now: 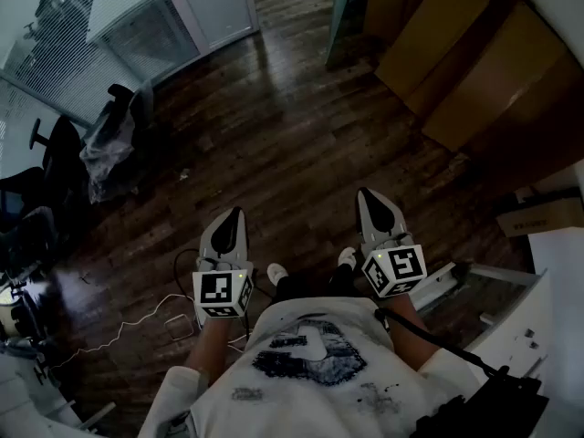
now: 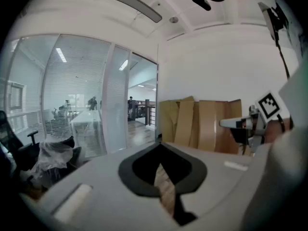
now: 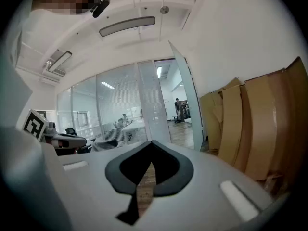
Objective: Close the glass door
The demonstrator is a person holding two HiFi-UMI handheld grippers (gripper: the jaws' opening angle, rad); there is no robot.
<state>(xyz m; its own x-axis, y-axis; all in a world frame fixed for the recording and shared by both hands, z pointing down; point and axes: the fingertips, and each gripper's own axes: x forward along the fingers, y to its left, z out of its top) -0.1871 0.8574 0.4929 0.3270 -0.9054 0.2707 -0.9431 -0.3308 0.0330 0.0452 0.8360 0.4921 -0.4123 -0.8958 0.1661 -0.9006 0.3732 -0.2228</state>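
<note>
The glass door (image 3: 185,97) stands swung open into the room beside the doorway (image 2: 142,107); in the head view its leaf (image 1: 348,12) shows at the top, next to the glass wall (image 1: 137,26). I hold both grippers level in front of my body, well short of the door. My left gripper (image 1: 238,212) (image 2: 159,148) has its jaws together with nothing between them. My right gripper (image 1: 363,192) (image 3: 151,144) is likewise shut and empty. Each gripper shows in the other's view, the right gripper (image 2: 240,124) and the left gripper (image 3: 67,141).
Large cardboard sheets (image 1: 465,62) (image 3: 255,124) lean against the right wall by the door. Office chairs (image 1: 55,153) and a bag-draped chair (image 1: 109,149) stand at the left. White cables (image 1: 137,322) lie on the dark wood floor. A white table (image 1: 547,308) and a box (image 1: 538,215) are at my right.
</note>
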